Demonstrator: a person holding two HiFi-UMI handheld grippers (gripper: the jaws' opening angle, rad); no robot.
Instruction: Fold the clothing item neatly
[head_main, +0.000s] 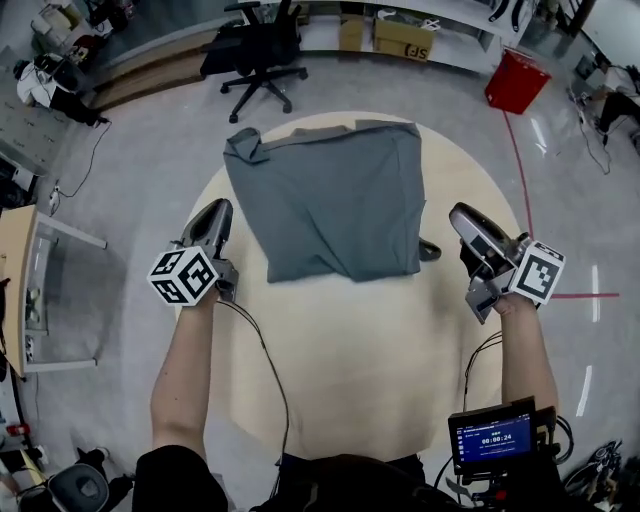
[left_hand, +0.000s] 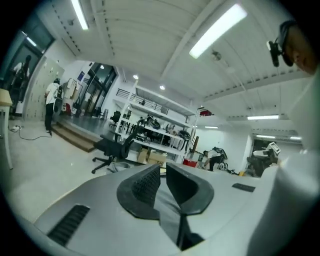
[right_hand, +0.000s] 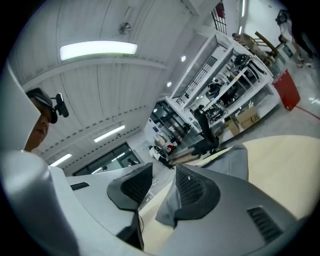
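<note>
A grey garment (head_main: 330, 200) lies folded into a rough rectangle on the far half of the round wooden table (head_main: 340, 340); its far left corner is bunched. My left gripper (head_main: 213, 212) hovers just off the garment's left edge. Its jaws stand almost together with only a thin slit and nothing between them (left_hand: 163, 172). My right gripper (head_main: 462, 215) hovers off the garment's right edge, open and empty (right_hand: 164, 172). In the right gripper view the garment (right_hand: 232, 160) lies on the table (right_hand: 280, 155) beyond and beneath the jaws, apart from the pads.
A black office chair (head_main: 262, 55) stands behind the table. A red bin (head_main: 517, 80) and cardboard boxes (head_main: 400, 38) sit at the back right. A small screen (head_main: 490, 438) hangs at the person's waist. A desk edge (head_main: 15, 260) shows at the left.
</note>
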